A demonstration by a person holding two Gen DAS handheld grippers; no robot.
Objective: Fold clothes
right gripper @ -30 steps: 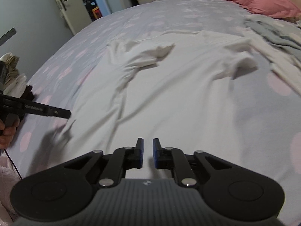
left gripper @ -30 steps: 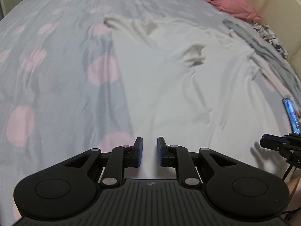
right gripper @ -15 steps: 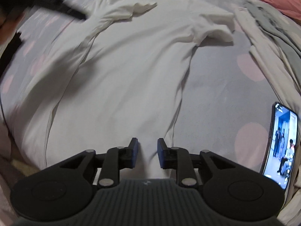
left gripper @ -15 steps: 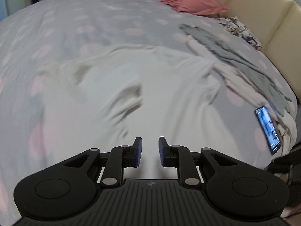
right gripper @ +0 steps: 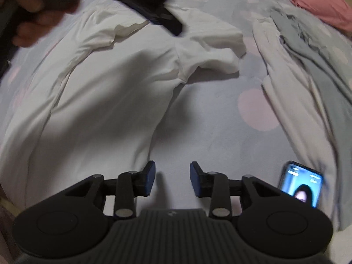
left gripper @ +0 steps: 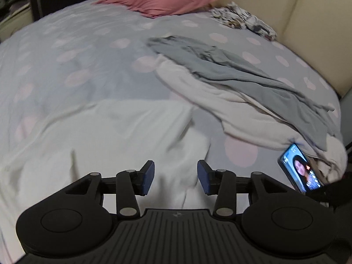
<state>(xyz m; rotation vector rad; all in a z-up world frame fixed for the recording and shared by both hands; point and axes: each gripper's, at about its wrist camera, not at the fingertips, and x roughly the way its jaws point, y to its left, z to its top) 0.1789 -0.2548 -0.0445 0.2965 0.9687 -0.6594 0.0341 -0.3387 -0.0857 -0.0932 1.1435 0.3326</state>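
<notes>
Your right hand-held gripper (right gripper: 172,179) hovers with its jaws apart and empty, just above the white T-shirt's (right gripper: 105,101) side seam near the bed's (right gripper: 215,118) near edge. Your left hand-held gripper (left gripper: 175,177), also spread and empty, hangs over the shirt's sleeve end. The thin, limp cotton will likely sag and crease, so pinch it at the hem corner and shoulder. A phone (right gripper: 302,184) lies just beside.
</notes>
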